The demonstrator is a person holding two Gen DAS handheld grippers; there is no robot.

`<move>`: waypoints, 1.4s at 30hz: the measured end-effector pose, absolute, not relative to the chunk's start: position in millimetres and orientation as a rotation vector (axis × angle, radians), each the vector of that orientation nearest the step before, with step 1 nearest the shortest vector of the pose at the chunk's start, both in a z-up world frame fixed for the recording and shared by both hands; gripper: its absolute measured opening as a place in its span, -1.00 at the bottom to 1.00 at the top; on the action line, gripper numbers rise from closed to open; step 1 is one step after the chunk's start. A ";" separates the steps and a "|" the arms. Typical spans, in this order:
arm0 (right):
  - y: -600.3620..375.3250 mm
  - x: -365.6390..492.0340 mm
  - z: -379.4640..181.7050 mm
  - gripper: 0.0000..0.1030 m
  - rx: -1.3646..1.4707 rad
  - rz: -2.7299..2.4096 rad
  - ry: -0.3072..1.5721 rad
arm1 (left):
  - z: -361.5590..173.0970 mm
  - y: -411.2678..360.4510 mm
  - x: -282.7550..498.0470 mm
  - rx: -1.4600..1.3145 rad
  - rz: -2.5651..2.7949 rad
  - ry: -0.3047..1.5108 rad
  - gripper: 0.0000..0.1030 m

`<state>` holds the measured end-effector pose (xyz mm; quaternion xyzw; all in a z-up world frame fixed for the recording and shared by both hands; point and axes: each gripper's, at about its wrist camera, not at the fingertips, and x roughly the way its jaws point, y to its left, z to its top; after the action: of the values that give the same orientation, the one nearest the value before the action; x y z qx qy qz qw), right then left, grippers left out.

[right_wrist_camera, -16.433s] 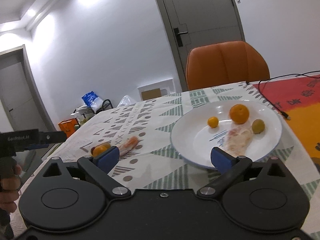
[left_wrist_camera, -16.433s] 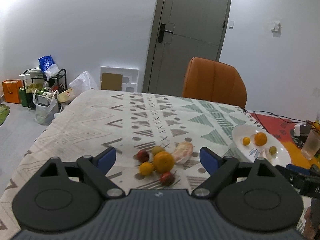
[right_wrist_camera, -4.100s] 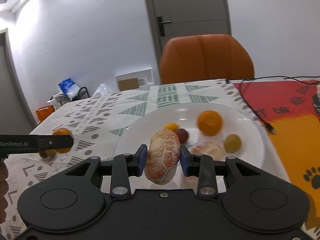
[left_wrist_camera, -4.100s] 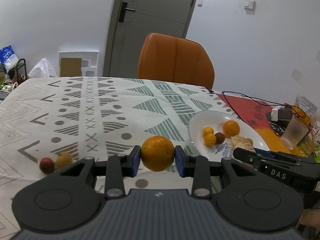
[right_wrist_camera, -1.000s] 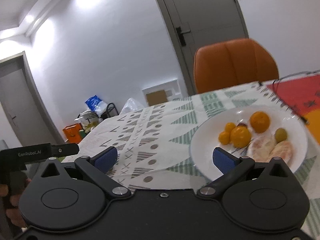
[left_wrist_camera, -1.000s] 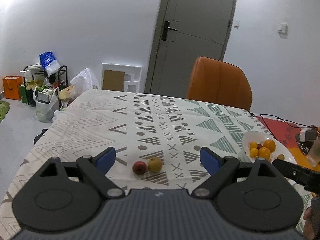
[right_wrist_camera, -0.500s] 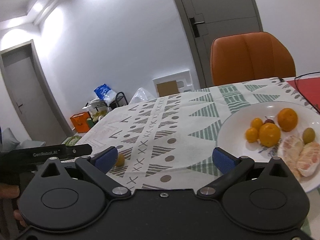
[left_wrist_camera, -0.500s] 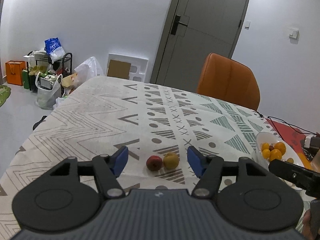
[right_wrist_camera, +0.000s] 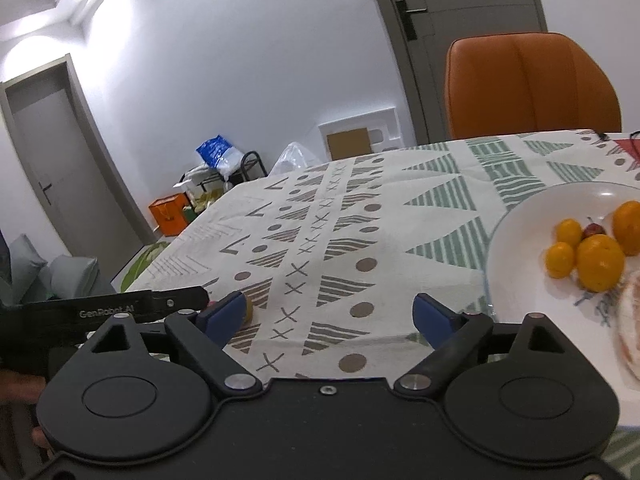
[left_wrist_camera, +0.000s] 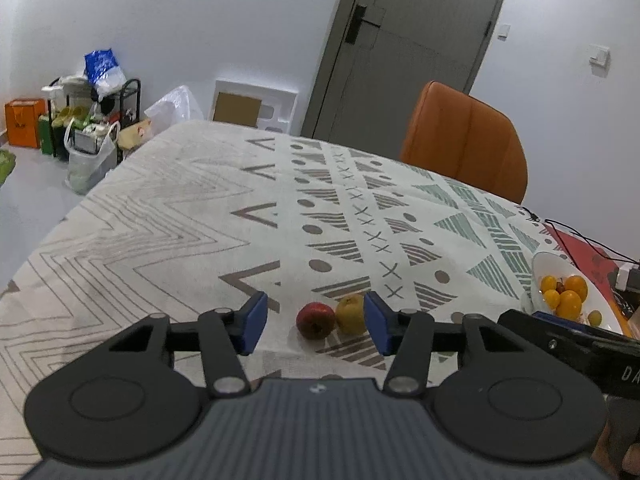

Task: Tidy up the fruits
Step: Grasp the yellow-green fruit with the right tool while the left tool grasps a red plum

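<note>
left tool [left_wrist_camera: 312, 326]: two blue pads on black linkage arms, jaws have just been closing but are parted, nothing pinched; the two loose fruits sit in the gap, just ahead of the pads.
right tool [right_wrist_camera: 330, 318]: same build, blue pads spread wide, jaws have just been closing a little, nothing between them but patterned cloth.
loose fruits: two, side by side and touching on the tabletop: one red round fruit [left_wrist_camera: 315, 320] with a dimpled top, one yellow-green round fruit [left_wrist_camera: 351, 314] to its right, close to the left tool's right pad.
tabletop [left_wrist_camera: 168, 216]: covered in a matte woven-looking cloth, cream with grey chevrons, dots, crosses and green striped triangles.
plate [right_wrist_camera: 516, 264]: one, white, glossy, round, shallow, at the right side of the tabletop, well apart from the loose pair.
fruits on plate: four smooth orange citrus in two sizes, the nearest [right_wrist_camera: 600, 263] large; one small dark red fruit [right_wrist_camera: 593, 231] tucked among them; one small green fruit [left_wrist_camera: 595, 317]; peeled pale pink segments [right_wrist_camera: 630, 320] at the right edge, count unclear.
chair [left_wrist_camera: 464, 148]: one, orange, smooth padded back, at the far side of the tabletop.
door [left_wrist_camera: 412, 40]: grey, flat, with a dark handle, behind the chair.
</note>
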<state>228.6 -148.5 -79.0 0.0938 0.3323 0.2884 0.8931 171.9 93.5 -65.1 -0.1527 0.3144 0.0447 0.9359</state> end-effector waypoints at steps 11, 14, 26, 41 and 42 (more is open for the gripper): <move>-132.5 244.5 -93.9 0.64 0.187 0.634 0.738 | -80.5 100.2 185.8 -0.380 0.082 0.699 -0.57; -125.3 246.7 -93.8 0.58 0.181 0.656 0.739 | -78.2 105.5 183.1 -0.391 0.096 0.689 -0.57; -94.3 246.8 -93.5 0.34 0.155 0.731 0.753 | -70.4 122.3 170.6 -0.402 0.133 0.650 -0.57; -56.6 246.3 -99.3 -0.53 0.085 0.782 0.794 | -64.2 130.0 158.7 -0.411 0.147 0.632 -0.57; -58.8 244.7 -98.6 -0.53 0.087 0.783 0.795 | -63.4 129.8 158.2 -0.410 0.146 0.630 -0.57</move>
<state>244.7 -58.8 -98.6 0.0412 0.3770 0.3715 0.8475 158.2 129.8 -63.4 -0.2003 0.3076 0.0712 0.9275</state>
